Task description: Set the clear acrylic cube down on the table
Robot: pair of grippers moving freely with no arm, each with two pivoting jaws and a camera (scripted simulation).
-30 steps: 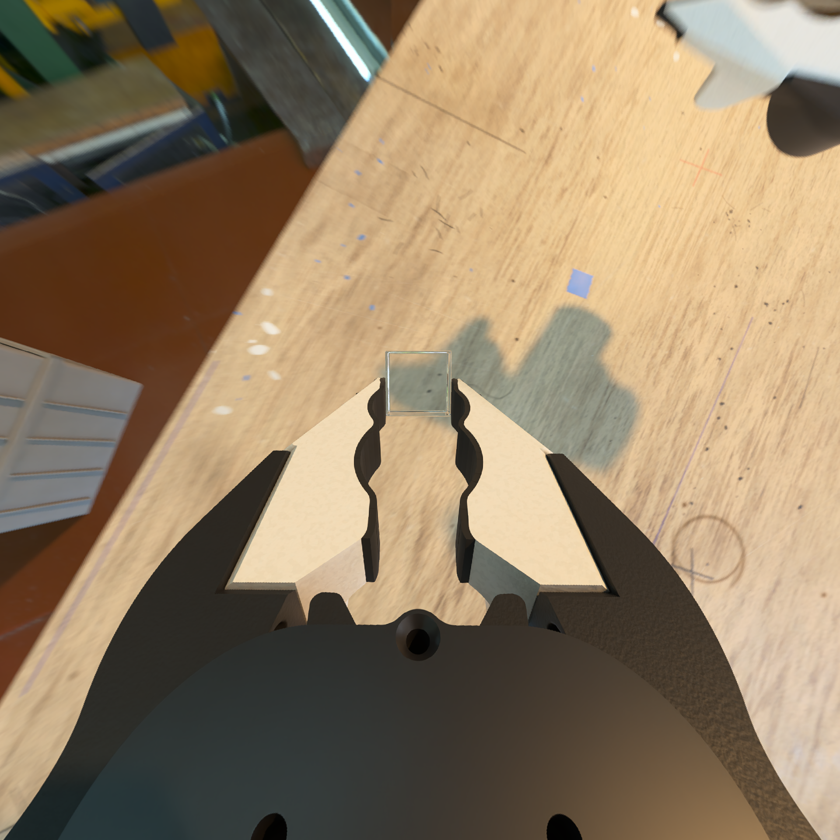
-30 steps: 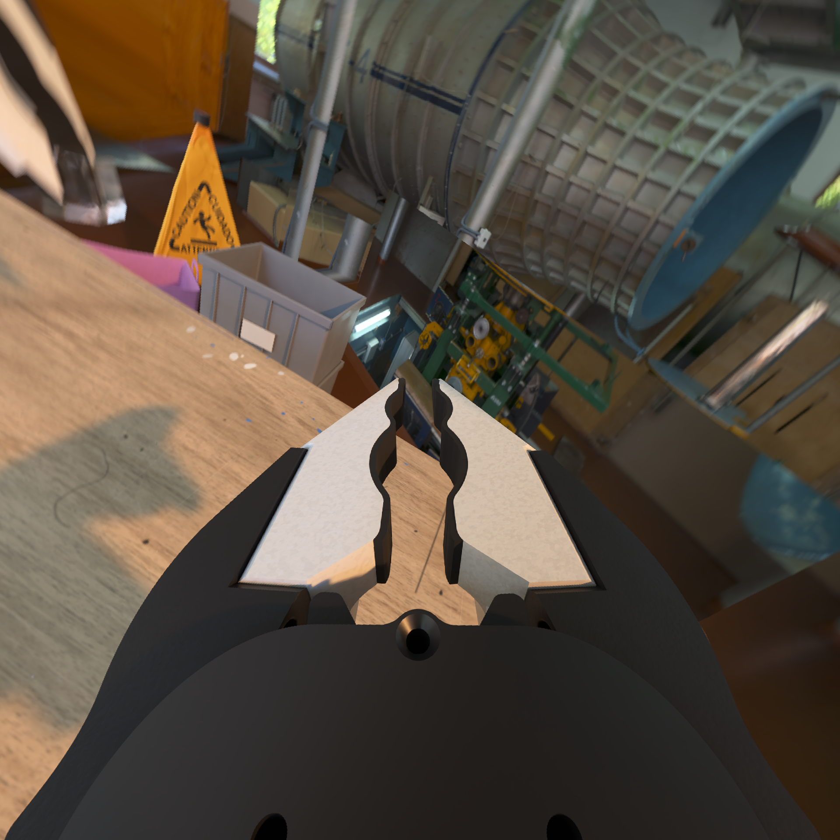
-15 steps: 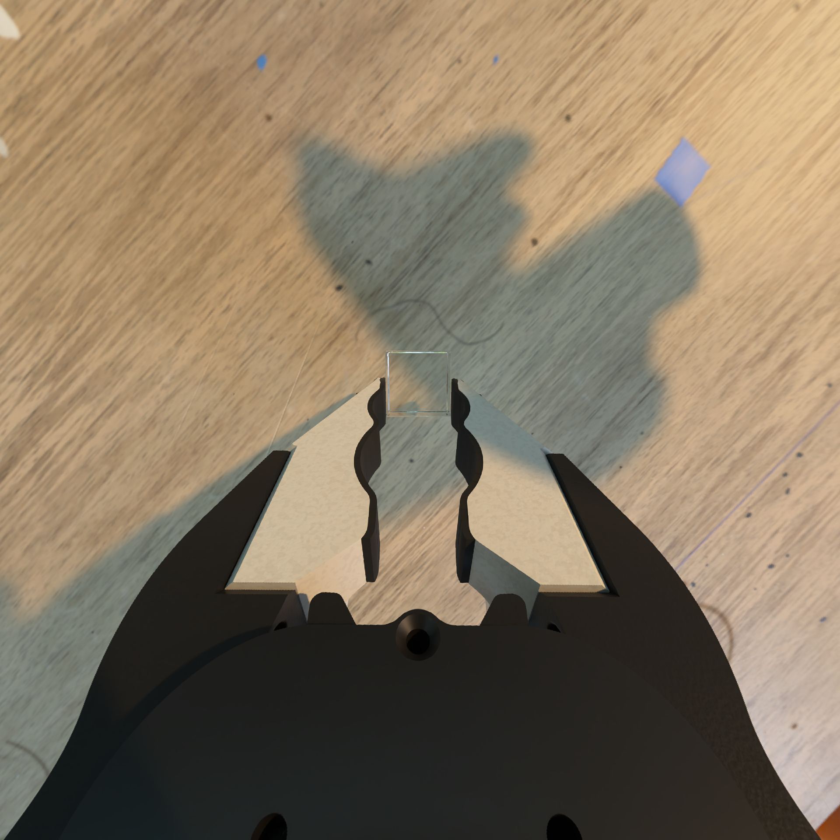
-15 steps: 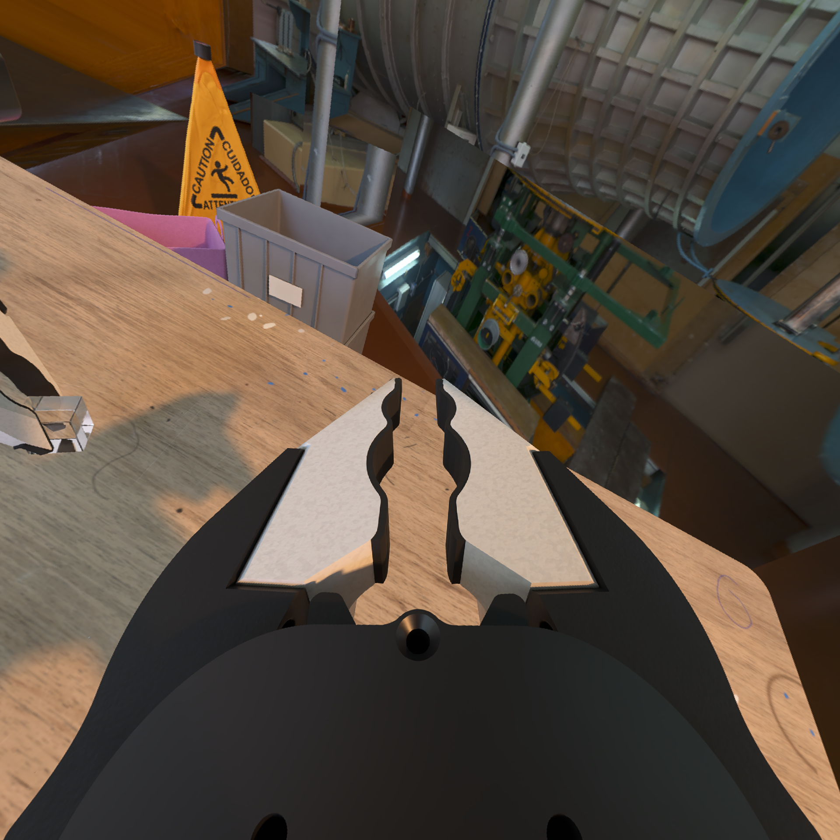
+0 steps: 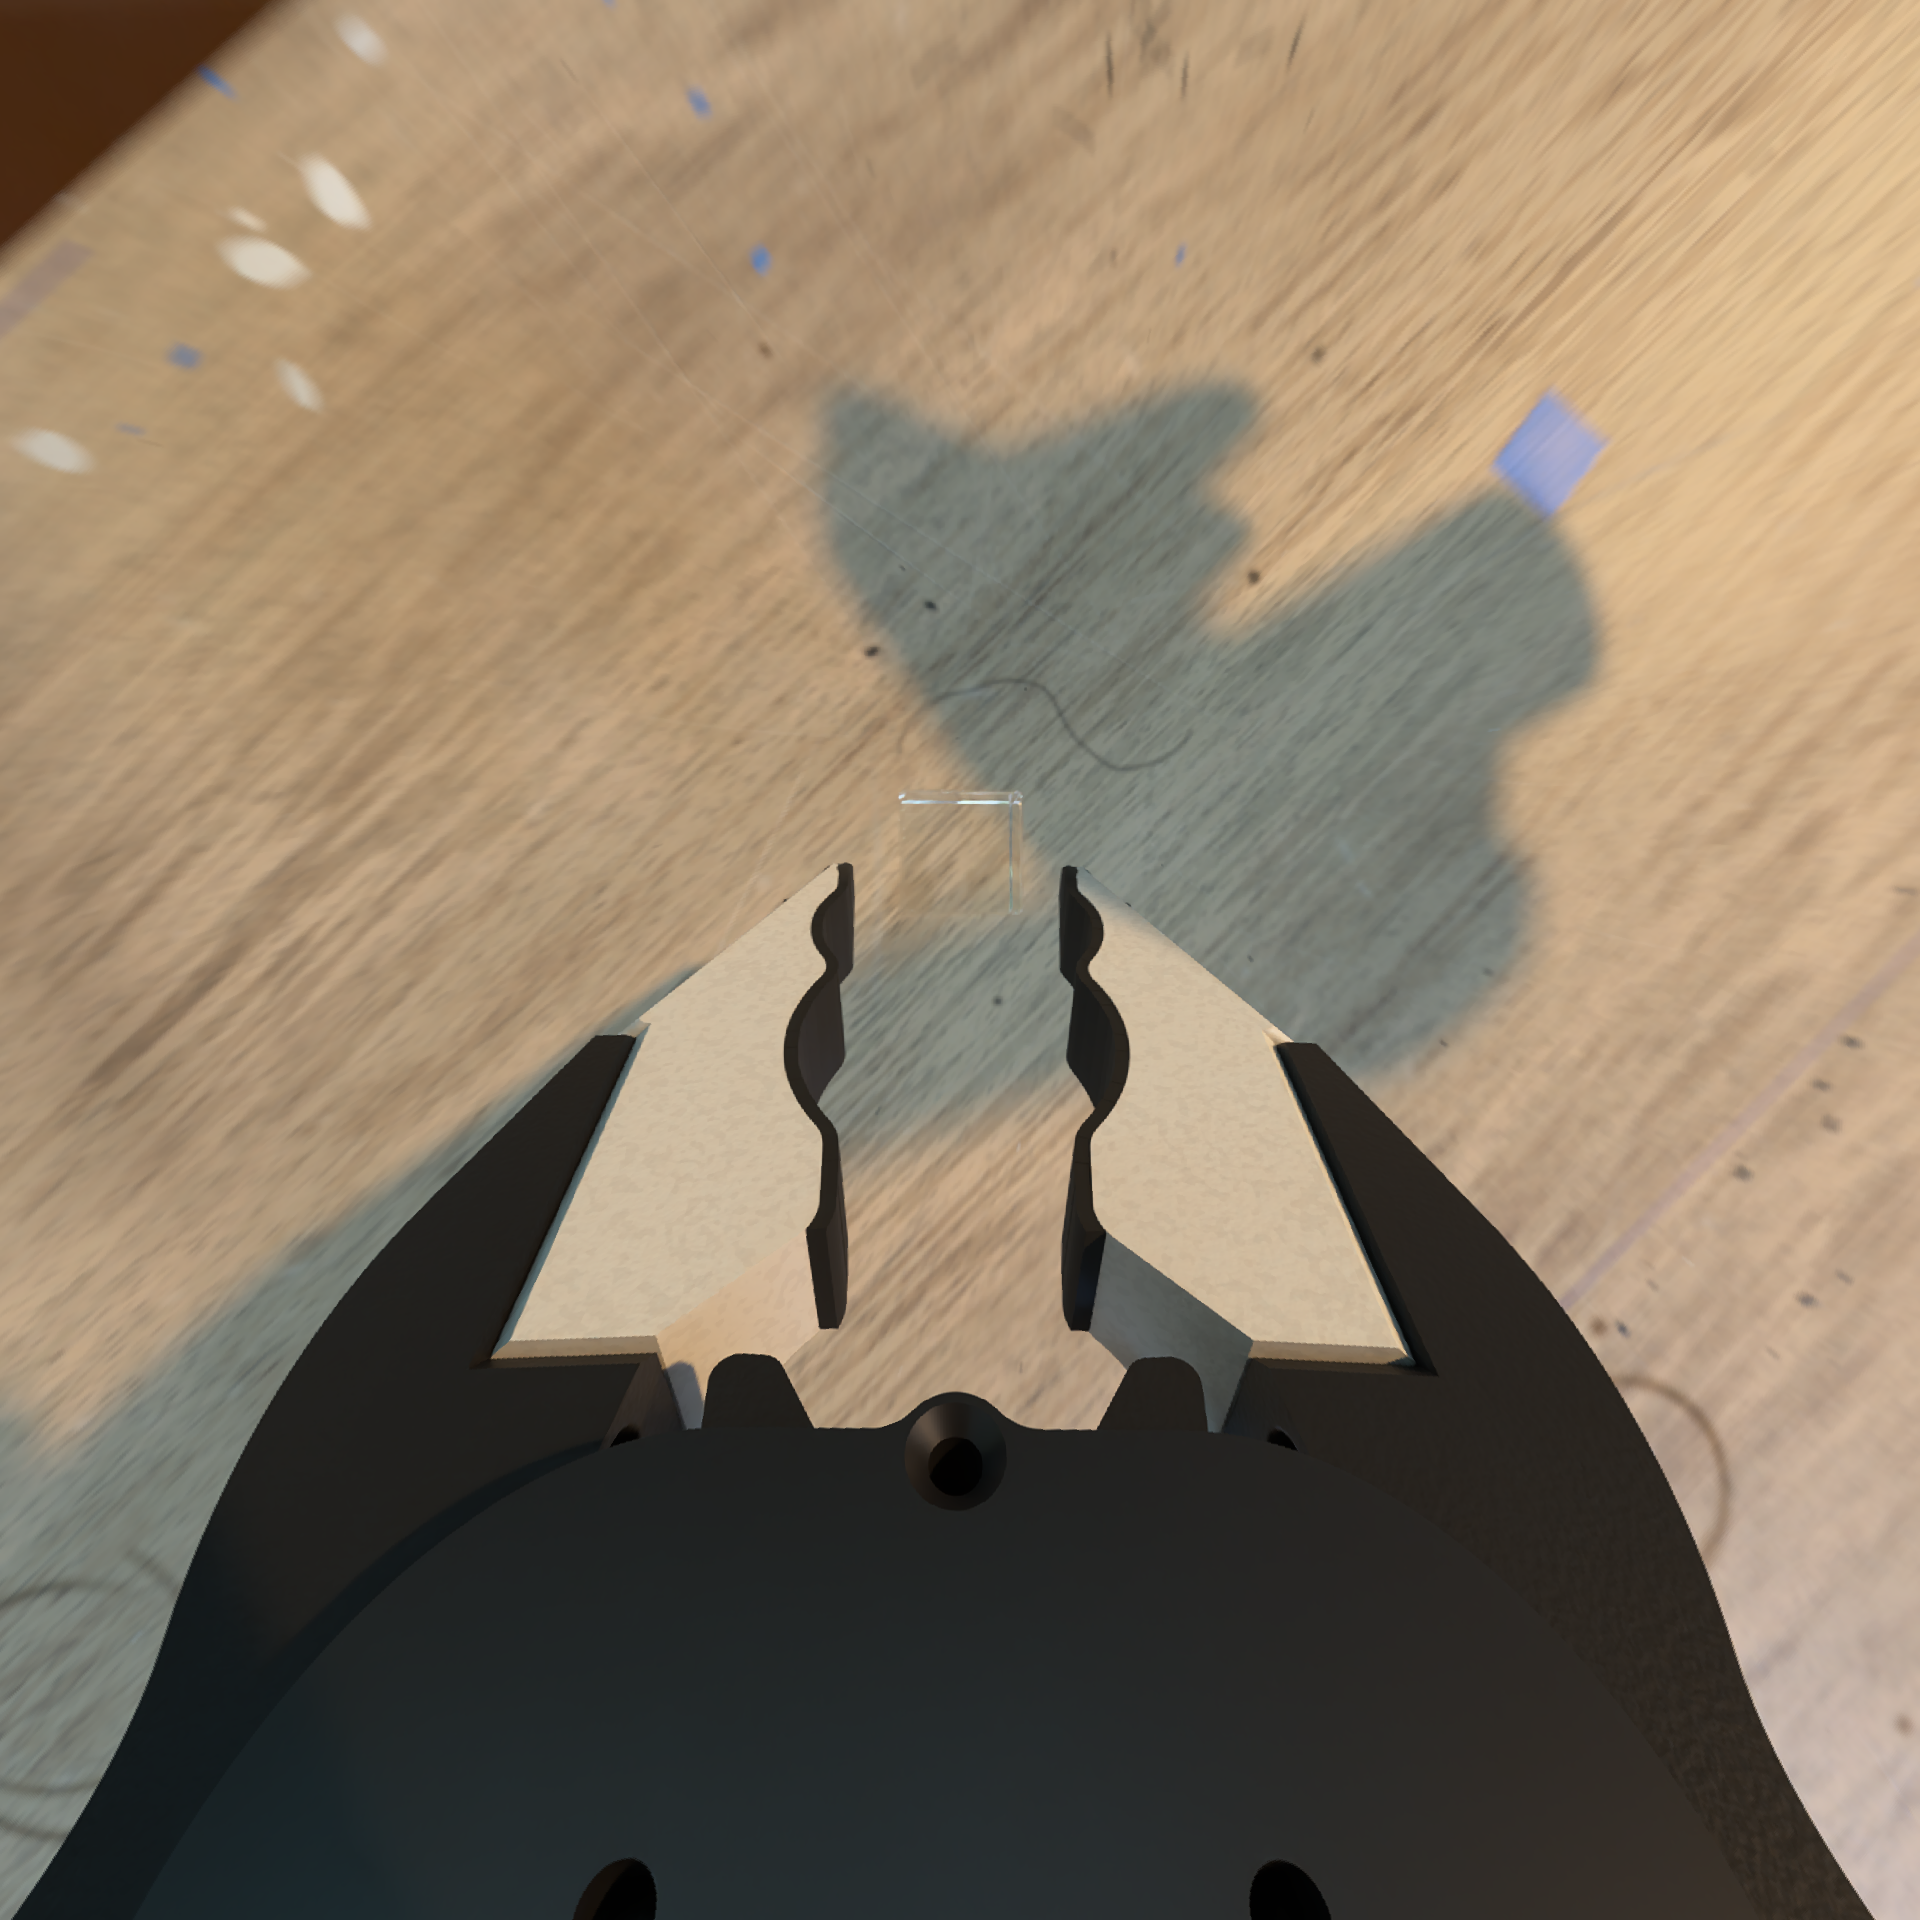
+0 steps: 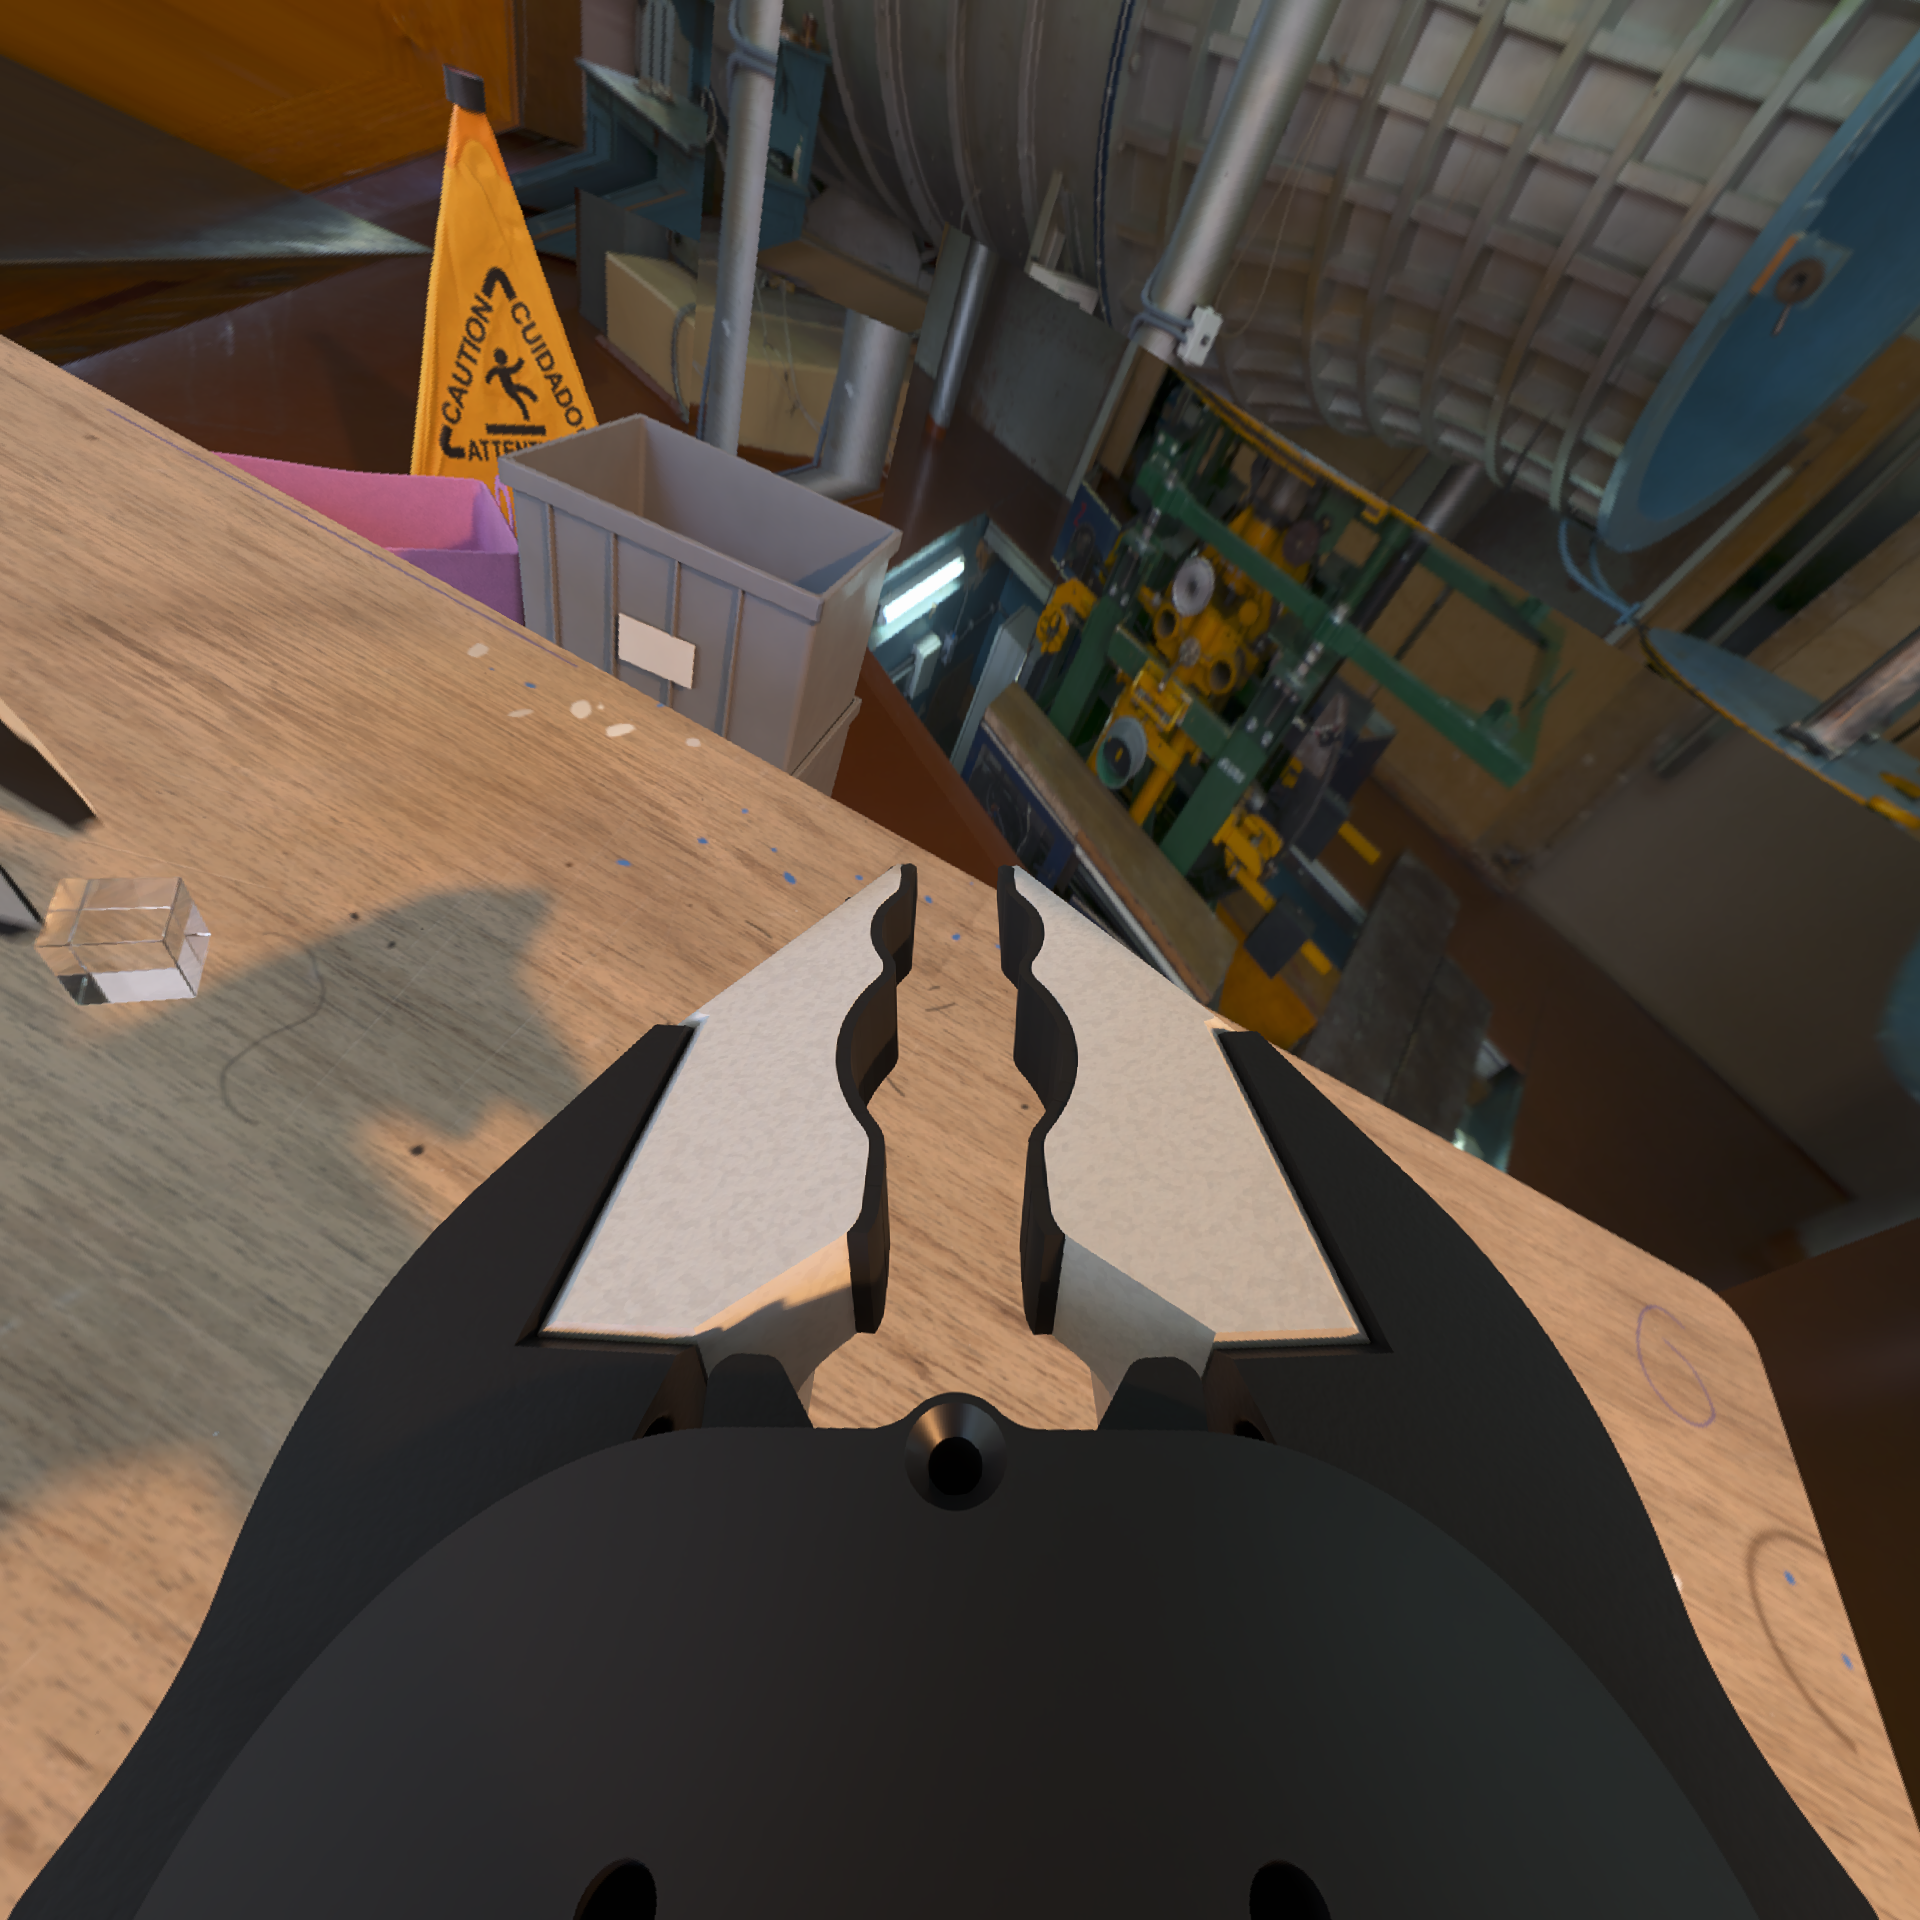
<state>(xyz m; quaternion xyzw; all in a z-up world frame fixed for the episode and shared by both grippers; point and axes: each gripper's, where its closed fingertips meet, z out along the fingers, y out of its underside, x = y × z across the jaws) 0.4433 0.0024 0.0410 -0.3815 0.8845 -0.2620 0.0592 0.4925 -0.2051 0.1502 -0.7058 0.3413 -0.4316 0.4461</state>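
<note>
Left wrist view: the left gripper (image 5: 956,883) has its jaws apart, a gap on each side of the cube (image 5: 961,854), which sits mid-frame just past the fingertips on the wooden table (image 5: 416,675), at the edge of a grey shadow.

Right wrist view: the right gripper (image 6: 956,883) holds nothing, its jaws slightly apart over the table's far edge. The cube (image 6: 125,938) lies at the left edge. A grey bin (image 6: 696,592) and yellow sign (image 6: 499,312) stand at upper left.
</note>
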